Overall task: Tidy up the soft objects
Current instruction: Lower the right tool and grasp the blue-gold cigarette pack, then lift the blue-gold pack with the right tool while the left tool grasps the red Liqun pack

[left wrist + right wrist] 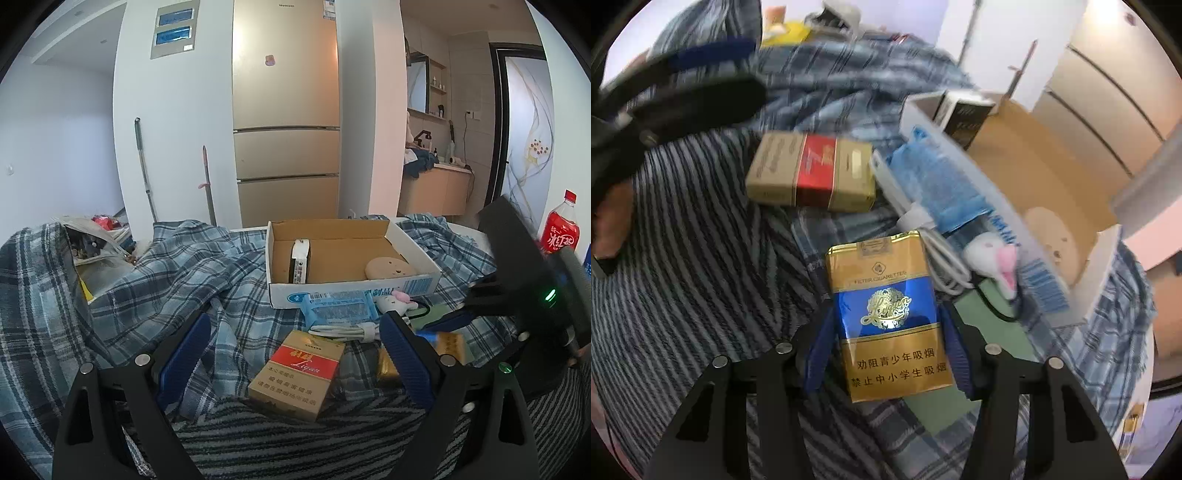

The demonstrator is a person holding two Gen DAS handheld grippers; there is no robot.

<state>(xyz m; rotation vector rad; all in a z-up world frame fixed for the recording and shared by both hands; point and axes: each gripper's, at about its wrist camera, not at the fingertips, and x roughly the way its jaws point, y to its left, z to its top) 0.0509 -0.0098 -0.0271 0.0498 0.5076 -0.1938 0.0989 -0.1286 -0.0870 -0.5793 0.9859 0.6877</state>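
A blue and gold cigarette pack (890,317) is clamped between the right gripper (890,354) pads. A red and gold pack (812,173) is seen beyond it on the striped cloth (694,240).

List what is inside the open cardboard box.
Inside the cardboard box are a dark pack with white trim, standing on edge near one end, and a round tan soft toy at the other. The front wall hides the toy's lower part.

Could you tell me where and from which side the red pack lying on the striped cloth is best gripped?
Grip the red pack across its two long, narrow sides, about mid-length. It lies flat, label up, so come from above. Those sides are parallel and look clear of the white cable by its far end. The open left gripper already straddles it; I would hedge only on the soft cloth underneath giving way.
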